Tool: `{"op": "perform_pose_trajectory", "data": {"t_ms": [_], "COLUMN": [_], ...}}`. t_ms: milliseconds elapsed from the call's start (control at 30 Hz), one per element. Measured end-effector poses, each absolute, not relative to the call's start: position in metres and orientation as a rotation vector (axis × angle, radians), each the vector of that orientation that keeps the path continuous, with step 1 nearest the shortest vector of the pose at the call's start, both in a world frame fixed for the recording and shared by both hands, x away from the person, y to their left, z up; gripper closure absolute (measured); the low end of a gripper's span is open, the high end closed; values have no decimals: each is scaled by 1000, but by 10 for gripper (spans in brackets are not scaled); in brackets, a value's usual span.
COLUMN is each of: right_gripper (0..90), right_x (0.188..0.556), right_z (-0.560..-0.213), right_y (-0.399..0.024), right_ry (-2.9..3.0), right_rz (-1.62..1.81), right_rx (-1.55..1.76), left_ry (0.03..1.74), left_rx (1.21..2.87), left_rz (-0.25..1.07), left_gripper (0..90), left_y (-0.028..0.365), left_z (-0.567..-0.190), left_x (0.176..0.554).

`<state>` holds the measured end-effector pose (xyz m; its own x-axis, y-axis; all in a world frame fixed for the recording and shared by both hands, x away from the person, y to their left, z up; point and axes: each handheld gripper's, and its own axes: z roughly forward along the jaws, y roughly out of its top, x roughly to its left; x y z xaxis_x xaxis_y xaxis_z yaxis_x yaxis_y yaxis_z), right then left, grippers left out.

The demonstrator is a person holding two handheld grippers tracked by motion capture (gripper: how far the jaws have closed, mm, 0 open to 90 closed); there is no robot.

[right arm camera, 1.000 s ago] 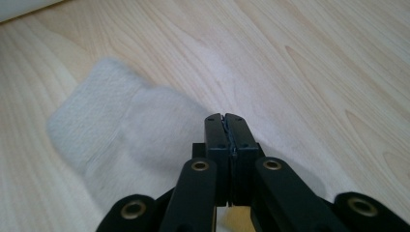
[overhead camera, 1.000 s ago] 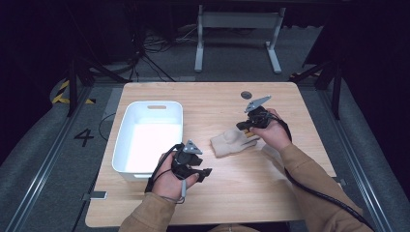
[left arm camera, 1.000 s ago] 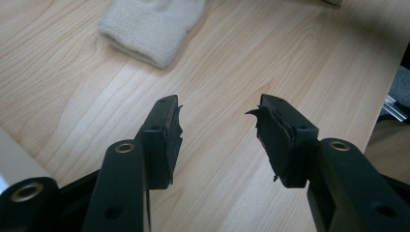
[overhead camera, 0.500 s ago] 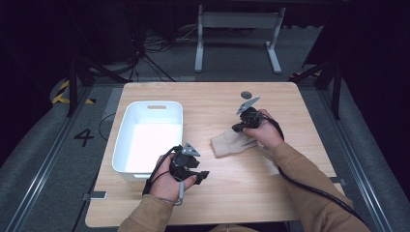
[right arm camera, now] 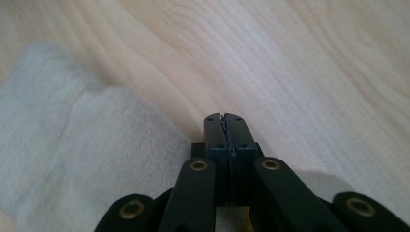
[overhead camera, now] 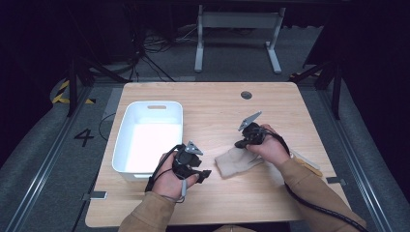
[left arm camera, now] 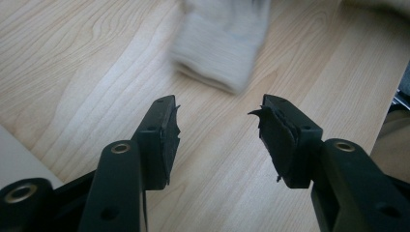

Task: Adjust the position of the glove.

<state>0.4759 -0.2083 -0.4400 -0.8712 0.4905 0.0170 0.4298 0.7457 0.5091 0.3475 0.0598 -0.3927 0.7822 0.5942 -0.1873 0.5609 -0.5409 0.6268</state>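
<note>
Two grippers are over a light wooden table [overhead camera: 212, 104] with a clear grain, and each one is held in a hand of a person in tan sleeves. On the table lies a beige cloth [overhead camera: 237, 162], a soft knitted piece with a ribbed edge, a little right of the middle and near the person's side. The right gripper [overhead camera: 240, 143] is at the far edge of this cloth; its jaws are pressed fully together, and in the right gripper view [right arm camera: 226, 117] nothing is seen between them, while the cloth [right arm camera: 82, 159] lies just beside them on the left. The left gripper [overhead camera: 205, 175] is near the front of the table, between the cloth and a white plastic bin [overhead camera: 126, 147]. Its jaws stand about half apart with only bare wood between them [left arm camera: 217, 113], and the ribbed end of the cloth [left arm camera: 220, 46] is a short way in front, apart from the tips. The bin stands on the left part of the table, with a handle slot in its far wall. A small dark round disc [overhead camera: 246, 94] is set in the wood near the far edge. Around the table the room is dark: grey carpet, a metal floor rail [overhead camera: 46, 162] on the left with a number 4 [overhead camera: 83, 137] painted near it, yellow and black tape [overhead camera: 60, 93], loose cables [overhead camera: 150, 48], and a grey frame stand [overhead camera: 237, 36] behind the table.
</note>
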Motion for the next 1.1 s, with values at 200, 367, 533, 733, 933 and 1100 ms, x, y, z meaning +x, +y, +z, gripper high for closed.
{"op": "perform_pose_trajectory", "data": {"t_ms": [200,367,533,733,933,1100], "right_gripper": [898,898,897,898,897,897], "right_x": [457,450,442,443,443,443], "right_z": [-436,-424,-416,-415,-417,-416], "right_y": [-211,-224,-240,-249,-248,-243], "right_ry": [2758,2681,2645,2618,2628,2639], "right_rz": [841,914,972,983,988,999], "right_rx": [715,738,767,803,804,778], "left_ry": [781,713,684,678,708,746], "left_rx": [2307,2318,2307,2359,2447,2438], "left_rz": [54,23,26,25,64,119], "left_gripper": [536,681,807,832,846,809], "left_y": [35,8,-12,-26,-13,12], "left_z": [-400,-417,-431,-446,-440,-431], "left_x": [343,347,356,361,361,359]}}
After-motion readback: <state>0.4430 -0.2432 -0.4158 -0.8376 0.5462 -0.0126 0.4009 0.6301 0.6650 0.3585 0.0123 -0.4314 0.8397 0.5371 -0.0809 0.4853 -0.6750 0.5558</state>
